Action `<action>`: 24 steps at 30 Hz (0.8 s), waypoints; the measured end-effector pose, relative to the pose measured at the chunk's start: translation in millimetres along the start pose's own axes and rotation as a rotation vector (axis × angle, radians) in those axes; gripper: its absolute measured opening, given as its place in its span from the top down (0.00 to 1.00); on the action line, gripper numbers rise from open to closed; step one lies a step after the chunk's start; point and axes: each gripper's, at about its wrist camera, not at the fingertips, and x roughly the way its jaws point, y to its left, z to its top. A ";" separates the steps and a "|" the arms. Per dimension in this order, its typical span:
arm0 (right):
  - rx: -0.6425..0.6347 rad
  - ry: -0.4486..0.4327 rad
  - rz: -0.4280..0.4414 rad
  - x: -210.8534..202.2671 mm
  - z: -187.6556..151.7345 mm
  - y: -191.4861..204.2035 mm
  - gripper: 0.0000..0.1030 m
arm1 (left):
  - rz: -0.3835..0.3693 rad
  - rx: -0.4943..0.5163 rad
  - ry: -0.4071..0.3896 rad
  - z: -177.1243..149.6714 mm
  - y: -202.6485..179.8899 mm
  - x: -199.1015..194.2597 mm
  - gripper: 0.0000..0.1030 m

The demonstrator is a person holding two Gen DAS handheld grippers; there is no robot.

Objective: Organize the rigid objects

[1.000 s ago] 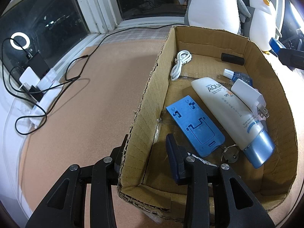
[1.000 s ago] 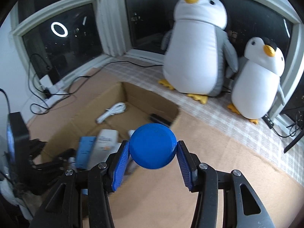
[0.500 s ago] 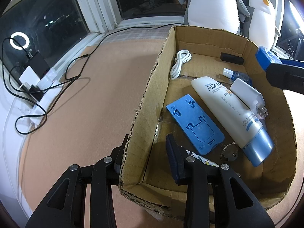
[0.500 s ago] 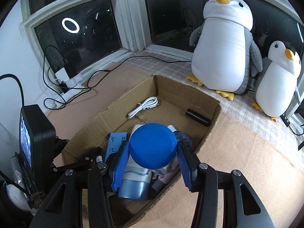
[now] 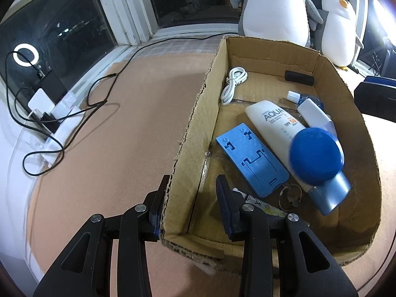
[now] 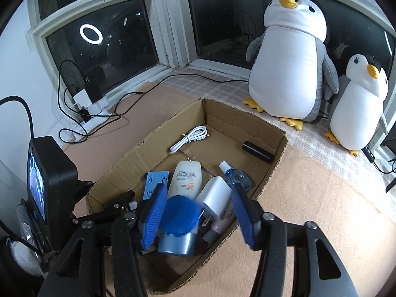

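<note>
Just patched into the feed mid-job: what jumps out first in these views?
The blue disc, blurred, is dropping out of the right gripper as its jaws are opening, onto the sunscreen tube in the cardboard box. The left gripper is shut on the box's near wall. Two plush penguins stand by the window behind the box.

A tan mat [image 5: 128, 128] carries an open cardboard box [image 5: 190, 133] near the middle. Black cables [image 5: 99, 99] and a white power strip [image 5: 61, 113] lie left; two plush penguins [image 6: 287, 69] stand far right.
</note>
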 end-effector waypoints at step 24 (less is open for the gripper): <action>0.173 -0.109 -0.110 -107.5 -40.1 -8.6 0.26 | -0.082 -0.010 -0.176 1.3 -1.4 -120.2 0.45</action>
